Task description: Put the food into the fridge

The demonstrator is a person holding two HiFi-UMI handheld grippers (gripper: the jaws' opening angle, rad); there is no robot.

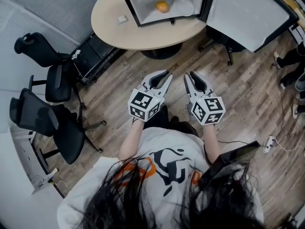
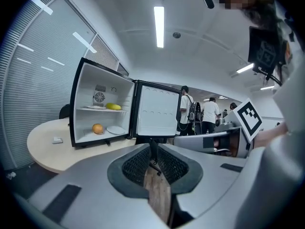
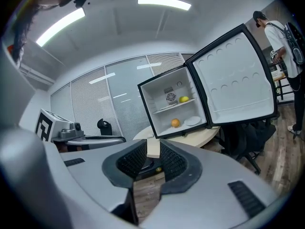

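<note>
Food sits inside your small black, white-lined fridge [image 1: 169, 20], door open, on the round beige table [image 1: 109, 23]. Round orange fruit [image 1: 162, 6] lies on the bottom level beside a white plate [image 2: 116, 130], yellow fruit [image 2: 113, 106] on the shelf above. Your left gripper [image 1: 167, 74] and right gripper [image 1: 187, 76] are both closed, empty and well short of the table.

The round beige counter [image 1: 109, 32] carries an open black-framed white mini fridge [image 1: 129, 6] and, just beside it, a small white block [image 1: 123, 19].
</note>
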